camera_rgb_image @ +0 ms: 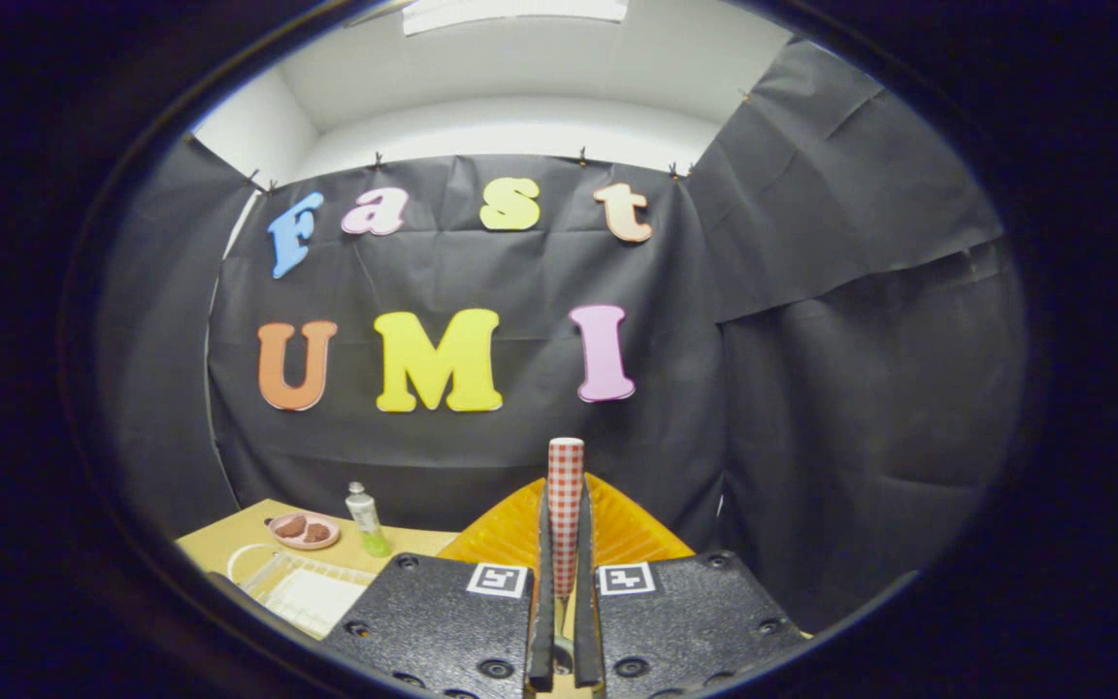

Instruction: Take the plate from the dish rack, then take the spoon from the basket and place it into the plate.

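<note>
between the tongs (565, 621), pinched near-closed, stands a checkered spoon handle (565, 505) above an orange plate (617, 534); a loose grip could tip it off the bench (229, 544).

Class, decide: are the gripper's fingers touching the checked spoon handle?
Touching. The gripper view shows both fingers pressed against the spoon handle, no gap either side.

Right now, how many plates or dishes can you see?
2. An orange plate sits just beyond the claw, which is shut on the checked handle. A small pink dish is on the table, beside the tube. The claw may hide others.
</note>
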`<state>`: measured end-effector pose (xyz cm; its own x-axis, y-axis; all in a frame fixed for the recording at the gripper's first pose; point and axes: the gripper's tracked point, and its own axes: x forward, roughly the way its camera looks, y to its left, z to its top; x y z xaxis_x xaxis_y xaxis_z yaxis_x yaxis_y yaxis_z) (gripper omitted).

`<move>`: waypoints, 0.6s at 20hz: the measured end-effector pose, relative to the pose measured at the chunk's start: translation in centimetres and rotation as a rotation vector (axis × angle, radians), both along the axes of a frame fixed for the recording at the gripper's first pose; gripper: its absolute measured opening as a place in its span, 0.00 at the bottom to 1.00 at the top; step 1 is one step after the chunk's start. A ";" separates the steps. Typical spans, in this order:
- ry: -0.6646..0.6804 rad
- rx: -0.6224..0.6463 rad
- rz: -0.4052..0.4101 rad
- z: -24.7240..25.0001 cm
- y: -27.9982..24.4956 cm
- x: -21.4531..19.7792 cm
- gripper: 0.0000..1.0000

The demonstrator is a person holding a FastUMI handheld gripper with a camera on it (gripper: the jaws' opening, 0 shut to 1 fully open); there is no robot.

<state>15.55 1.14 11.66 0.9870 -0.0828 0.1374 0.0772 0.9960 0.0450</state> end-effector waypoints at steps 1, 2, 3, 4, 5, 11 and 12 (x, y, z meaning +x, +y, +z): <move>-0.002 0.000 0.013 -0.7 1.6 -1.1 0.13; 0.000 0.001 0.030 -1.6 3.2 -2.0 0.13; 0.004 0.008 0.045 -3.0 4.7 -2.9 0.13; 0.016 0.004 0.068 -4.4 6.6 -3.6 0.13; 0.020 -0.003 0.091 -5.8 8.5 -4.3 0.13; 0.052 0.015 0.180 -14.7 16.6 -7.4 0.15; 0.060 0.021 0.186 -16.0 17.5 -7.5 0.15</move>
